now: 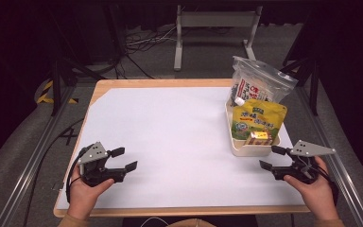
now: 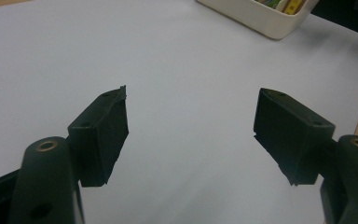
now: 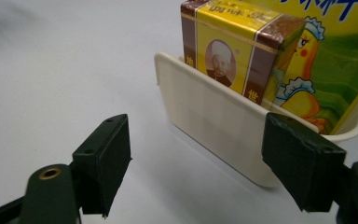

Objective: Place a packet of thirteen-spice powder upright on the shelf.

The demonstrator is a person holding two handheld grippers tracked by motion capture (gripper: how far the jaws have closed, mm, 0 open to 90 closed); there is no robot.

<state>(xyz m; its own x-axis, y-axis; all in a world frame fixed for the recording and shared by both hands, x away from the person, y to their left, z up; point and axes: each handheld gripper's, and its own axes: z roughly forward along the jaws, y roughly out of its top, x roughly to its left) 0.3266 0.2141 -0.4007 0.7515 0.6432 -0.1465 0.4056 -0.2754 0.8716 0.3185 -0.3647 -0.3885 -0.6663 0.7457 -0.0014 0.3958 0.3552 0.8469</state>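
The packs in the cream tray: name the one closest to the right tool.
The small yellow-and-brown box, at the near end of the cream tray, just ahead of the right tool. The yellow-green pouch stands behind it, the clear bag farthest back.

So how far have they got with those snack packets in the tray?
Nothing looks done yet: the clear bag, the yellow pouch and the small box all sit in the tray. Nothing is in hand: the left gripper and the right gripper are both open and hold nothing. The right one is close to the tray, so handling the packets is probably all still to come.
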